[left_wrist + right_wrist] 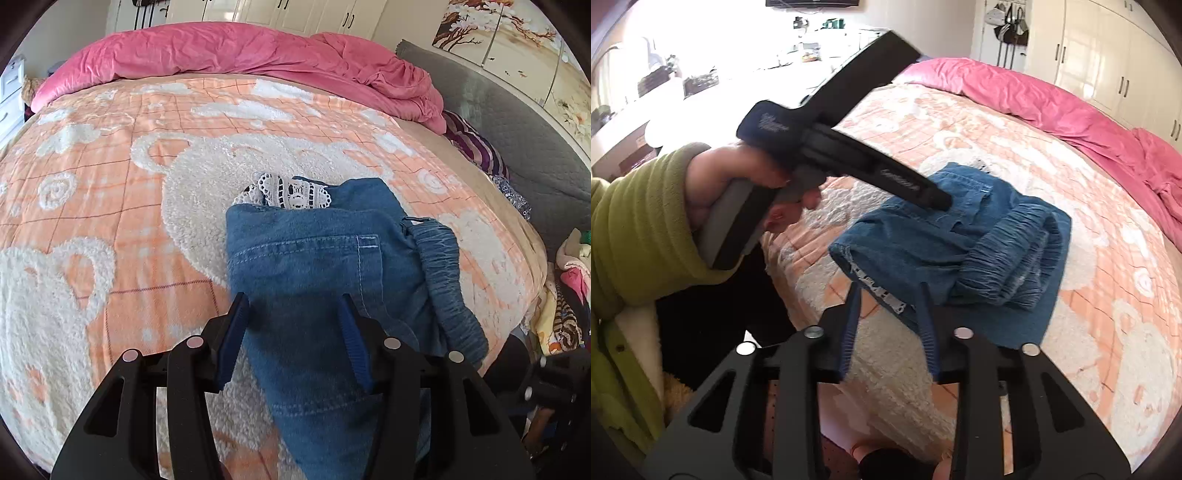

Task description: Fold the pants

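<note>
Denim pants, blue, lie folded into a compact bundle on the bed, on the white fleecy bear patch of the orange checked blanket. Elastic gathered waistband sits on the right side of the bundle in the left wrist view; white lace trim pokes out at the far end. Back-pocket stitching faces up.

Left gripper: jaws spread, hovering over the near part of the bundle, denim between the blue pads but pads not pressing on it. Its right finger lies against the cloth surface; can't tell if it's actually touching. In the right wrist view a hand in a green ribbed sleeve grips its handle, tips angled down at the pants top.

Right gripper: jaws partly apart, at the near corner of the bundle where the lace-edged hem hangs. Hem edge lies between the pads, no visible pinch.

Around: pink duvet bunched along the far edge of the bed, grey padded headboard at right, striped pillow beside it, cream wardrobe doors behind, clothes pile off the bed edge at right.
</note>
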Motion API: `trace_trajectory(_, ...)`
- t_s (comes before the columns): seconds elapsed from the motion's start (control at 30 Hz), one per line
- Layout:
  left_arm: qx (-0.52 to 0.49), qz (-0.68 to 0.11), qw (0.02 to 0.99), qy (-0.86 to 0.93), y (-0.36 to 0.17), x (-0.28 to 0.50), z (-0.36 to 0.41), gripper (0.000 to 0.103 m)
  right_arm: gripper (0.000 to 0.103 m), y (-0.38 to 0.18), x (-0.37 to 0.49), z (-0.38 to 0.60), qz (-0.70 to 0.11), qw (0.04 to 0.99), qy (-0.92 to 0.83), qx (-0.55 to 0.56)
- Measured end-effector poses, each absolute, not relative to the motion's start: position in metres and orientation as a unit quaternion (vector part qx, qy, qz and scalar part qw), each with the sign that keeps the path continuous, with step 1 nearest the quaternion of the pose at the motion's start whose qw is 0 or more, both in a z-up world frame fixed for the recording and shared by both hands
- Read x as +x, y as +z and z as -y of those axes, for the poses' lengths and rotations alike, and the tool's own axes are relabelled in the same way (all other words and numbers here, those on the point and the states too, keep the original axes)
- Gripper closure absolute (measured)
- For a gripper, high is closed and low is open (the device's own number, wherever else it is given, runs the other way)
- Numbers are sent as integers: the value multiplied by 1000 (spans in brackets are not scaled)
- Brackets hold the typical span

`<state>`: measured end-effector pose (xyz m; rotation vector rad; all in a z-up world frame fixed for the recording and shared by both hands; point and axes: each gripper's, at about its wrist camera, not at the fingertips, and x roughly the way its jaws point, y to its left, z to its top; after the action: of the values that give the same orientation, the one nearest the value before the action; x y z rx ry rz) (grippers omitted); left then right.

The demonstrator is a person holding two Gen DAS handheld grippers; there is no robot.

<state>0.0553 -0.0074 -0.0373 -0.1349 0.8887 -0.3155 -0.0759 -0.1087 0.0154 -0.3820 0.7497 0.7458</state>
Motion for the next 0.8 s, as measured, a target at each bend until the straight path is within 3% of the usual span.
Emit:
trace_trajectory(0.27, -74, -412, 896, -149, -20, 32, -5, 53, 65, 29, -74, 119, -350, 860, 338, -152)
trace_trajectory(0.73, -71, -394, 907, -128, -4, -4, -27, 43, 51, 38, -67, 140, -347, 886, 288, -105)
trace_trajectory(0.8, -68, -390, 910, -126, 1, -8, -26, 37, 46, 42, -65, 148, -347, 892, 277, -88)
